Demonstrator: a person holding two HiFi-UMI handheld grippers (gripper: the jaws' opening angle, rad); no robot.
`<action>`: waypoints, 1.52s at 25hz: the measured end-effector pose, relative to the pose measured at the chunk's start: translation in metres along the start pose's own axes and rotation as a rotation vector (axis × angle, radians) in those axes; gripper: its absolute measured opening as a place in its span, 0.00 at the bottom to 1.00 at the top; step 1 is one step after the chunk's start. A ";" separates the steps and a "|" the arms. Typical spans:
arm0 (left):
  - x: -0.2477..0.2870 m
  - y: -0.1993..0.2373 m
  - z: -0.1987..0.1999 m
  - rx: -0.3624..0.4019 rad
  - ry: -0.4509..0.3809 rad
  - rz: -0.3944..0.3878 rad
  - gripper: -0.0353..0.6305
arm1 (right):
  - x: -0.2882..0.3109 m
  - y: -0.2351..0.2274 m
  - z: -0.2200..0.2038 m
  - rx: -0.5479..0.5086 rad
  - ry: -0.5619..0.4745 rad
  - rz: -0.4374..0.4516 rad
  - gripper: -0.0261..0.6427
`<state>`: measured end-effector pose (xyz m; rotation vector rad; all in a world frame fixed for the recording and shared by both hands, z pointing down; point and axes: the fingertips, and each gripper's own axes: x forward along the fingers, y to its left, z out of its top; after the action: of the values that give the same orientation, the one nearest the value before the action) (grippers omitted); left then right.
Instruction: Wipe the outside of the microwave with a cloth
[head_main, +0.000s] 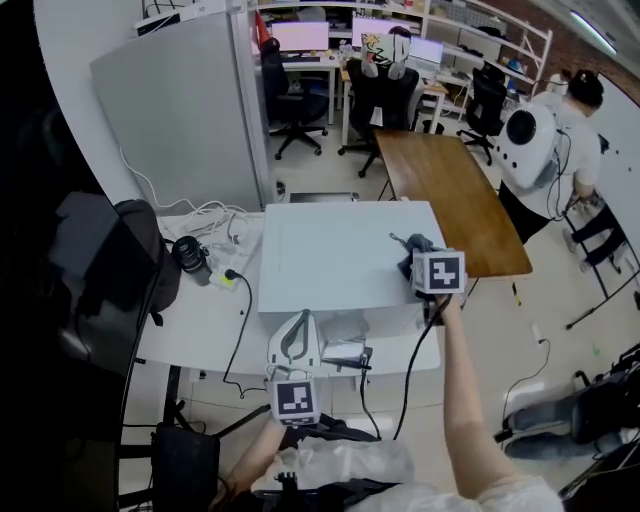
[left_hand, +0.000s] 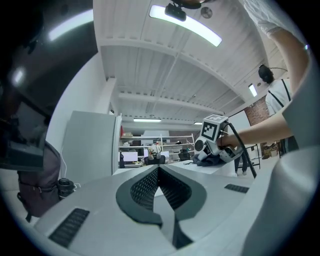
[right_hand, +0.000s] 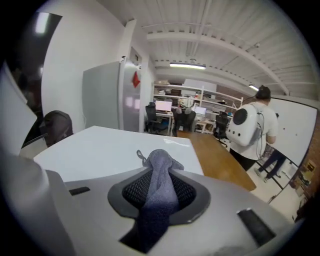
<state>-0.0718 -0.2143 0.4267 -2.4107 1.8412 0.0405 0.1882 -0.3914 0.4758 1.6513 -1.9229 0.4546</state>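
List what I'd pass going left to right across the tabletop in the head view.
black backpack → black cylindrical object → microwave → grey cloth

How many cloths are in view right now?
1: the grey cloth, pinched by the right gripper over the microwave top, near its right edge. More may be hidden.

Left gripper (left_hand: 159, 172) and right gripper (right_hand: 160, 172): pale grey shells, dark ribbed pads, black-and-white marker cubes (head_main: 439, 271). A black cable (head_main: 413, 365) runs from the right gripper.
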 end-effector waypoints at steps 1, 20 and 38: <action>0.001 -0.003 -0.001 0.004 0.001 -0.010 0.04 | -0.004 -0.018 -0.006 0.023 0.004 -0.025 0.19; -0.006 0.017 -0.017 0.031 0.045 0.027 0.04 | -0.071 0.212 0.029 0.072 -0.228 0.424 0.19; -0.016 0.027 -0.033 0.031 0.090 0.067 0.04 | -0.063 0.196 0.000 -0.049 -0.125 0.329 0.19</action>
<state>-0.1036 -0.2098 0.4586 -2.3663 1.9455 -0.0920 0.0021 -0.3060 0.4572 1.3642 -2.2924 0.4346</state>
